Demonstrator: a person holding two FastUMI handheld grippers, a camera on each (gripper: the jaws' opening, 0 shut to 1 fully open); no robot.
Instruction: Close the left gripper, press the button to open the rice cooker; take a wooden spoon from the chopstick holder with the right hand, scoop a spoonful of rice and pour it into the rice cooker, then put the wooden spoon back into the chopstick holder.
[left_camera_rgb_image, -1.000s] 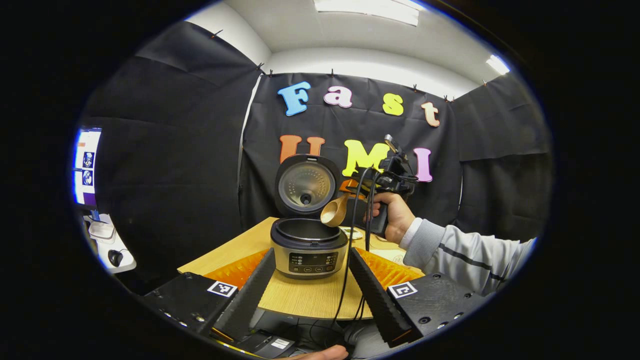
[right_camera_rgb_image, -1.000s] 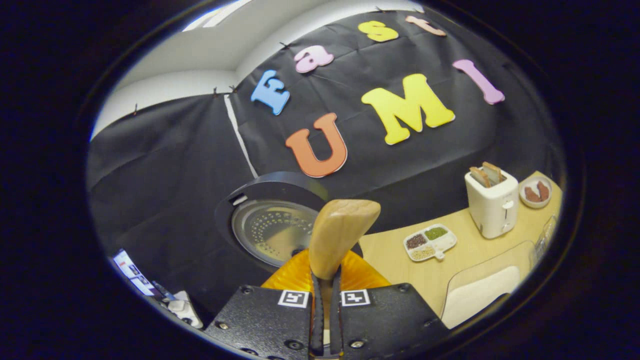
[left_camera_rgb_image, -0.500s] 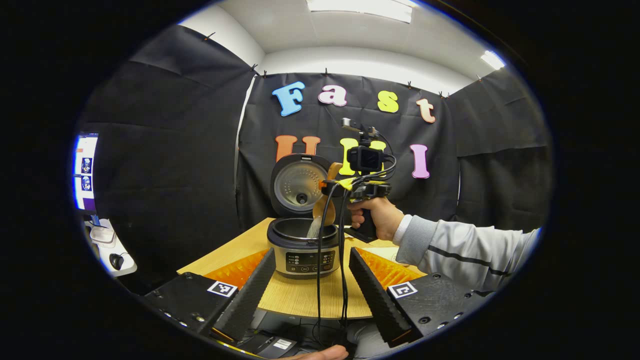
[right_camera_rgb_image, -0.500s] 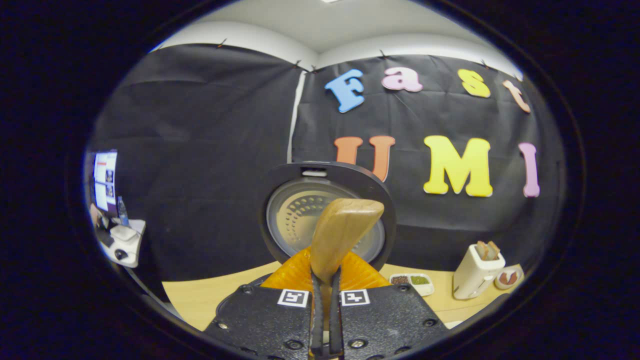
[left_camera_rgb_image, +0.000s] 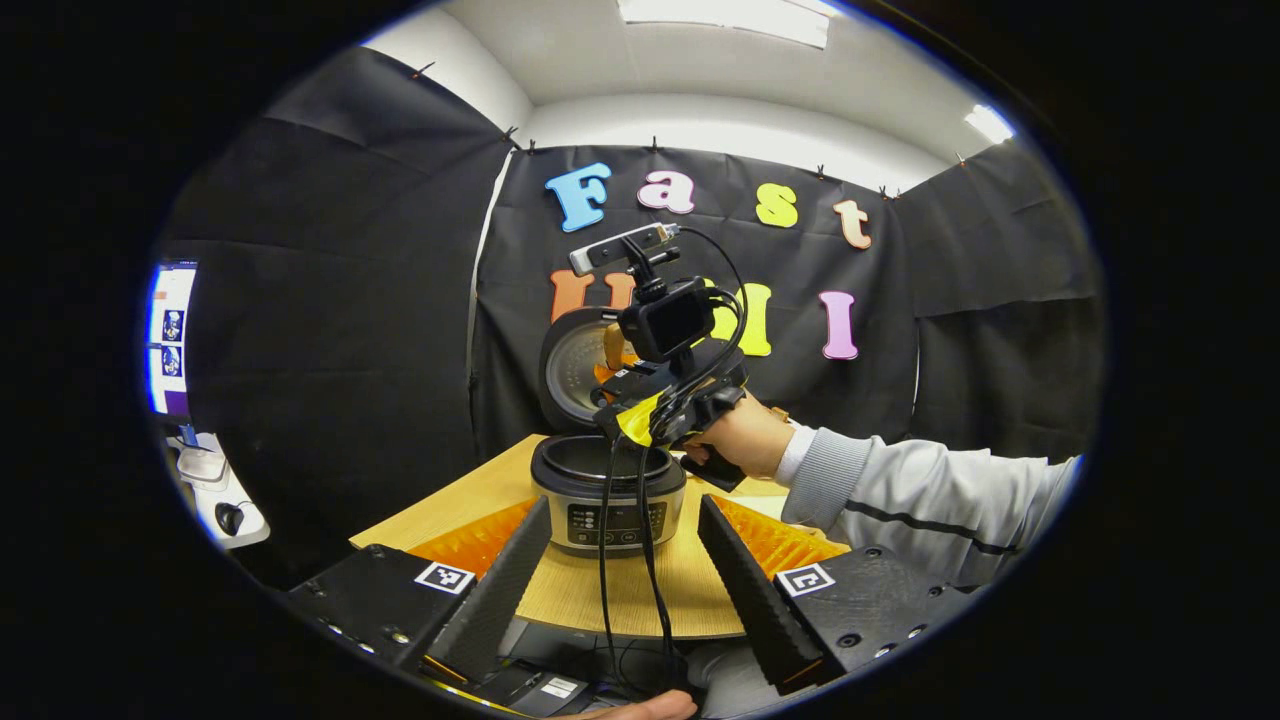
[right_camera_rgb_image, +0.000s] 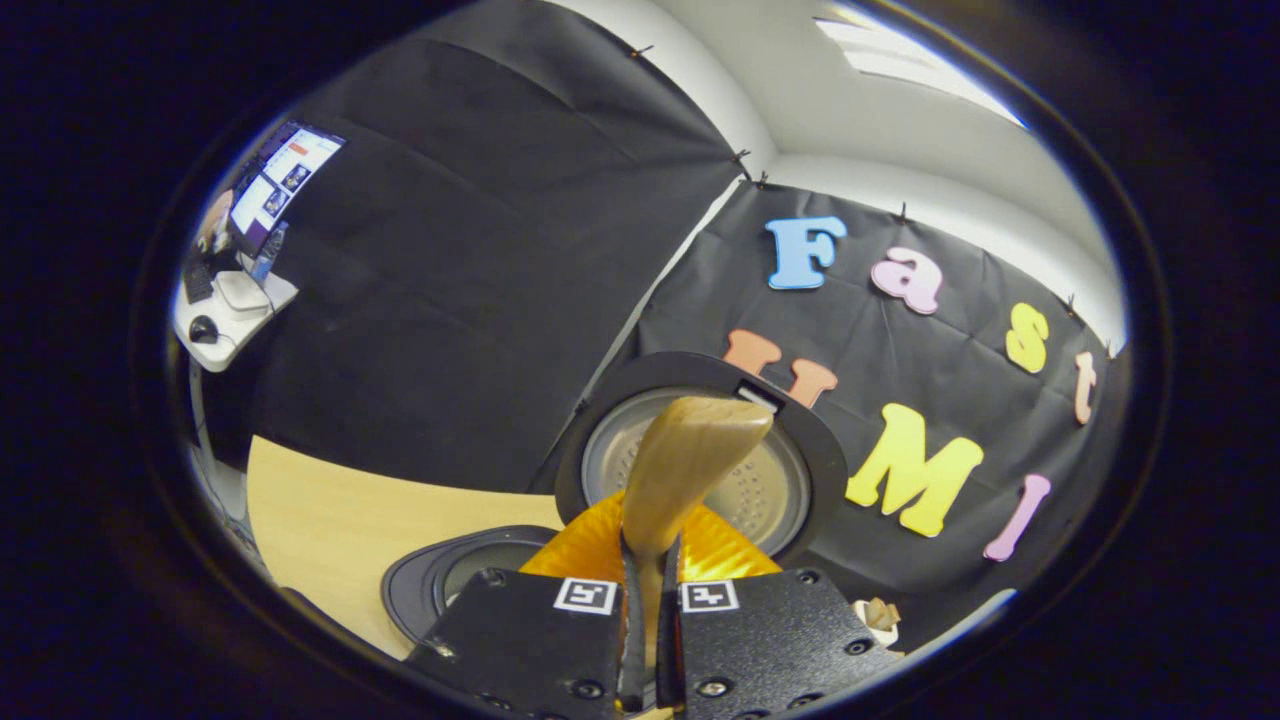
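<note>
While right claw (right_camera_rgb_image: 648, 640) gripped wooden spoon (right_camera_rgb_image: 690, 460) above open rice cooker (left_camera_rgb_image: 608, 490) | handle ran along claw, bowl forward | left claw (left_camera_rgb_image: 622, 560) open, farther back over tabletop (left_camera_rgb_image: 600, 590)

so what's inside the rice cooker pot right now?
The rice cooker stands open, lid raised. The left gripper view shows its dark inner rim; the bottom is hidden by the wall. The wooden spoon is above it.

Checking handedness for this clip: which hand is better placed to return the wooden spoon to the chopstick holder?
Right. The right tool is shut on the wooden spoon, above the open rice cooker. The left tool hangs back, open and empty.
</note>
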